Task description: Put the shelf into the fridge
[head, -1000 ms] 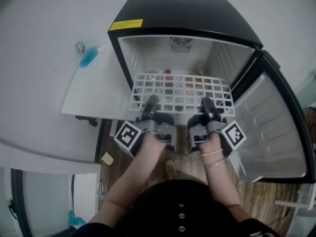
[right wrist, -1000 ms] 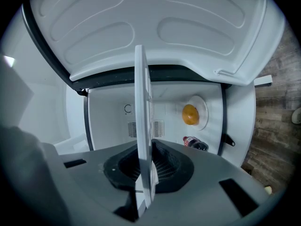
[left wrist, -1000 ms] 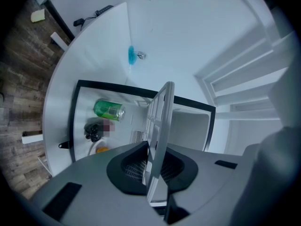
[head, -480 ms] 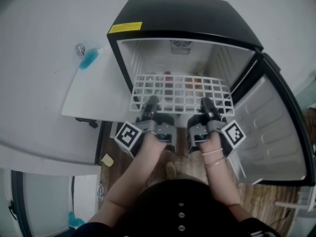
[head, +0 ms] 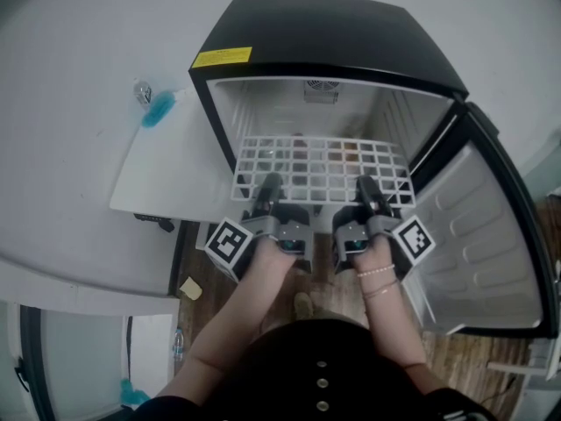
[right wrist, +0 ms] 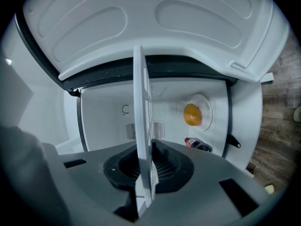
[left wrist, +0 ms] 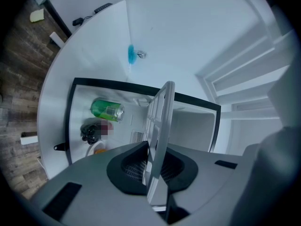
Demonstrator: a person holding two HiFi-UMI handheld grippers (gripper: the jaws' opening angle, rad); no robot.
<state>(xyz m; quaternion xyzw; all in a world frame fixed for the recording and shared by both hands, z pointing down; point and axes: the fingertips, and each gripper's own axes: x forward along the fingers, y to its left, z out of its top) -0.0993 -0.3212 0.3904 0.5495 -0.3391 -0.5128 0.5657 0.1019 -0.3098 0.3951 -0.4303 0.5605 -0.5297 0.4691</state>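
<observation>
The white wire shelf (head: 320,163) lies flat in the mouth of the open black fridge (head: 333,38), its back part inside the cabinet. My left gripper (head: 269,182) is shut on the shelf's front edge at the left. My right gripper (head: 367,184) is shut on that edge at the right. In the left gripper view the shelf (left wrist: 160,121) stands edge-on between the dark pads of the left gripper (left wrist: 151,166). The right gripper view shows the shelf (right wrist: 141,107) the same way, clamped in the right gripper (right wrist: 148,166).
The fridge door (head: 478,226) stands open to the right. Below the shelf are a green can (left wrist: 107,110), a dark bottle (right wrist: 197,145) and an orange on a plate (right wrist: 192,114). A white board (head: 166,165) with a blue item (head: 158,108) sits left of the fridge.
</observation>
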